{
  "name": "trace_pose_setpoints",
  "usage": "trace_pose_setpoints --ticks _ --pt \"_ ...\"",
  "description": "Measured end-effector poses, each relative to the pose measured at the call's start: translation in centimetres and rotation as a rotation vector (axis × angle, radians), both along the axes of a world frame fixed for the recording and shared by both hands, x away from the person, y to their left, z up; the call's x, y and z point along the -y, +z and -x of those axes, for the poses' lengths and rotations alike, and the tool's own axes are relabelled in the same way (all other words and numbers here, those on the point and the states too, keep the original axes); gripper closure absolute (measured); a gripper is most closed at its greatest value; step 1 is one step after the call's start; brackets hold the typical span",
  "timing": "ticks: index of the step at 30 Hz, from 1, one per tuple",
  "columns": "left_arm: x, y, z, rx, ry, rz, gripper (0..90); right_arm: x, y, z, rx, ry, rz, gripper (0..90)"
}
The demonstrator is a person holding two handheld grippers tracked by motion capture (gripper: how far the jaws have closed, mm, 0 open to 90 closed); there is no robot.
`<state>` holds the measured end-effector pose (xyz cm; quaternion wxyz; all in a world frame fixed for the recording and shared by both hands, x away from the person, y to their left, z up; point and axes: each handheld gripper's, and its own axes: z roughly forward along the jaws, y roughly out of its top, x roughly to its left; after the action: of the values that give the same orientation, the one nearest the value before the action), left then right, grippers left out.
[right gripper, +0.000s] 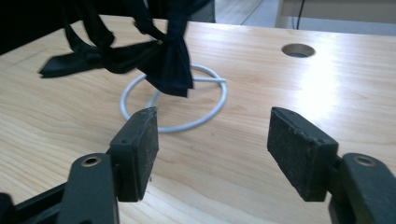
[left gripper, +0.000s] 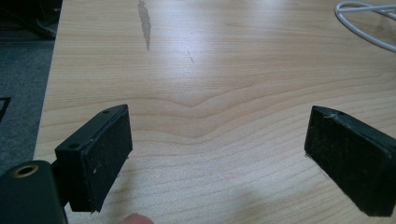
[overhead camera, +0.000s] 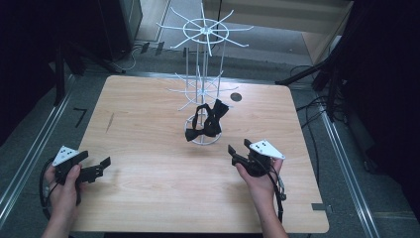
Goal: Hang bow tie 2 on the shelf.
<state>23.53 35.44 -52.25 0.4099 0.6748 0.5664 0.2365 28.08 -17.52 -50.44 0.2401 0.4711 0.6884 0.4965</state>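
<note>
Wire rack (overhead camera: pixel 203 79) stands toward the far edge of the desk (overhead camera: pixel 148 188) in the high view, its ring base near the middle, with a black bow tie (overhead camera: pixel 208 121) draped over that base. A round hole (overhead camera: pixel 236 96) sits behind it toward the far right corner. My left gripper (overhead camera: pixel 96 168) hovers at the near left edge, my right gripper (overhead camera: pixel 237 151) right of centre, near the tie.

From the left gripper view, my left gripper (left gripper: pixel 217 154) gapes wide over bare wood; a stain (left gripper: pixel 145 23) lies ahead.

From the right gripper view, my right gripper (right gripper: pixel 212 149) is spread wide and empty, the bow tie (right gripper: pixel 159 60) just ahead, left of centre, over the ring base (right gripper: pixel 187 123).
</note>
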Motion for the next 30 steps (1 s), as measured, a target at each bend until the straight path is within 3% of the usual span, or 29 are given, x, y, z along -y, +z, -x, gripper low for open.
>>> trace_pose_setpoints --ticks 11,19,27,30 --pt "0.0 0.0 0.0 0.001 0.0 0.001 8.2 2.4 -1.1 0.8 -0.019 -0.032 0.012 30.6" --pt "0.0 0.0 0.0 0.003 0.003 0.004 8.2 4.0 -1.5 1.4 -0.051 -0.063 0.034 13.8" --pt "0.0 0.0 0.0 0.002 0.002 0.004 8.2 5.9 -2.1 2.2 -0.06 -0.07 0.08 13.6" --pt "0.0 0.0 0.0 0.003 0.002 0.004 8.2 6.5 -2.4 2.5 -0.072 -0.082 0.076 13.6"
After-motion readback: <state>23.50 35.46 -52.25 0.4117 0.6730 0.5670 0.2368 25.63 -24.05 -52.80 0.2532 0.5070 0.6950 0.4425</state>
